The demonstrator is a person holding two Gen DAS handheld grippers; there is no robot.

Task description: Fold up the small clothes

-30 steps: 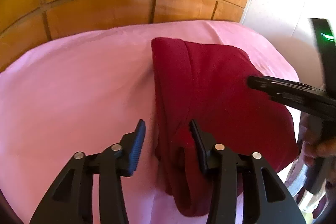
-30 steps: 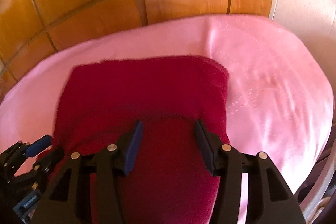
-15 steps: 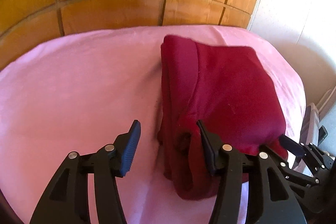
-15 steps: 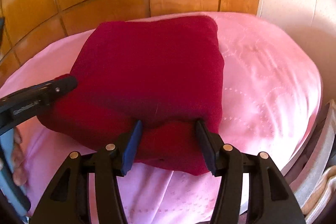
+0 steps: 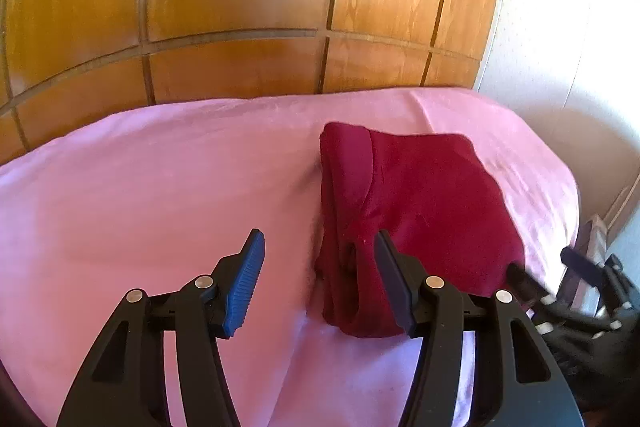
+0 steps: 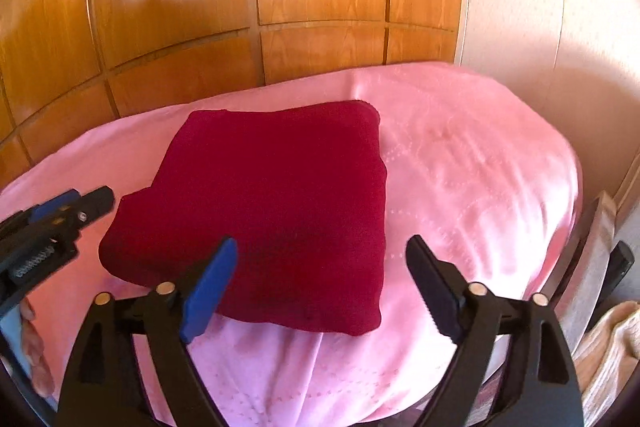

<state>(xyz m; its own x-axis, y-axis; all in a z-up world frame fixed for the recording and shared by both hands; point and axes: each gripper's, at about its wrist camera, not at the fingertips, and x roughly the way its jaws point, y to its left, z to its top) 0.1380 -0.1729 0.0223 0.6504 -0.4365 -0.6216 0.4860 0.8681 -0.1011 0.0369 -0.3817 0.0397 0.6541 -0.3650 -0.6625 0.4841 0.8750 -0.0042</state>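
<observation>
Folded dark red garment [image 5: 420, 219] lies on a pink bedspread [image 5: 160, 195], forming a thick, roughly square bundle. Seen from the left wrist view, the garment's layered fold edges face the camera, with a band of fabric running along its left side. In the right wrist view the garment [image 6: 276, 211] shows a smooth, flat top with neat corners.

Left gripper [image 5: 318, 267] hovers just in front of the garment, its fingers spread wide and holding nothing. One finger carries a blue ribbed pad; the other black finger overlaps the garment's near left corner in the view, and whether it touches the cloth cannot be told. Right gripper [image 6: 320, 275] hovers above the garment's near edge, fingers spread wide, empty, one to each side of the garment's near right part.

Right gripper [image 5: 576, 291] also appears blurred beside the garment's near right corner in the left view.

Behind the garment, beyond the bedspread, stands a glossy wooden panelled wall [image 6: 240, 7]. A pale wall [image 6: 540, 7] sits to the right of the garment.
</observation>
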